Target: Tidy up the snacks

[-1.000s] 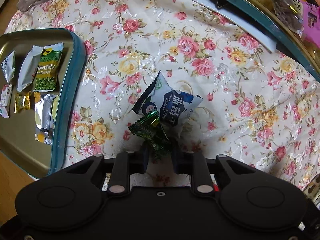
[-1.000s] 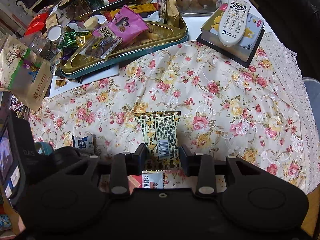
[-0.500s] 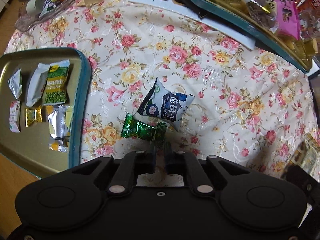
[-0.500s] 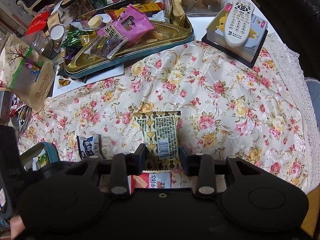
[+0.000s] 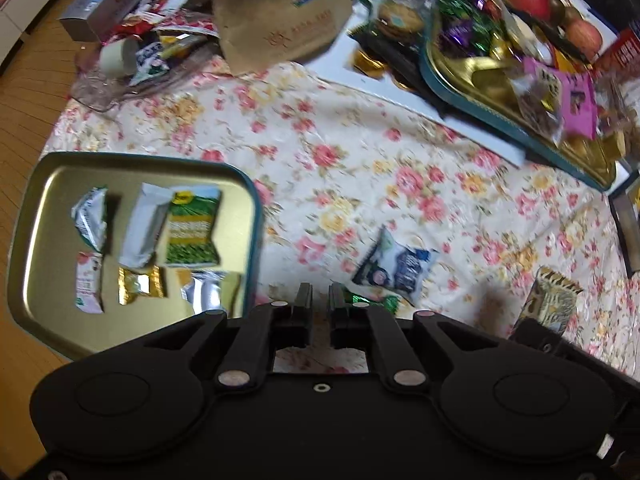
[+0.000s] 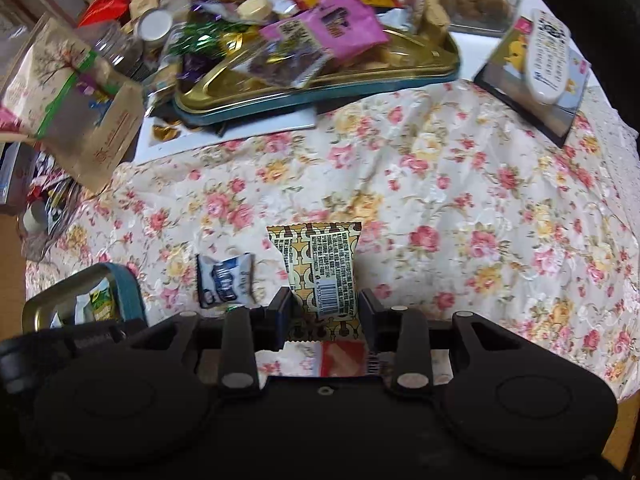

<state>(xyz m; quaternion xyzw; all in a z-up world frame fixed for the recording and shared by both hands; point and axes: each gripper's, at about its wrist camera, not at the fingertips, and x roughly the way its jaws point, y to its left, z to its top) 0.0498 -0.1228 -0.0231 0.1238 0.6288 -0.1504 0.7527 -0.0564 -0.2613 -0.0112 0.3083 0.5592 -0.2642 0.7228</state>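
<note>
My left gripper [image 5: 320,298] hangs above the floral cloth, jaws nearly together, with only cloth showing in the slit. The green candy [image 5: 374,303] lies on the cloth just right of its right finger, partly hidden. A blue-and-white packet [image 5: 396,268] [image 6: 226,280] lies beside it. At left, the gold tray with a teal rim [image 5: 252,220] [image 6: 128,284] holds several small packets. My right gripper [image 6: 325,304] is shut on a yellow patterned packet [image 6: 324,268] [image 5: 554,300]; a red-and-white packet [image 6: 340,362] shows under it.
A second gold tray [image 6: 320,96] [image 5: 480,116] heaped with snacks stands at the back. Near it are a brown paper bag [image 5: 280,12] [image 6: 92,120] and a jar of cookies [image 5: 404,8]. A remote [image 6: 548,60] lies on a box at right. The table edge and wooden floor [image 5: 24,100] are at left.
The left jaws closed at the green candy, then the gripper rose and shifted left toward the tray; the candy now shows right of the fingers. The right gripper carried its yellow packet leftward.
</note>
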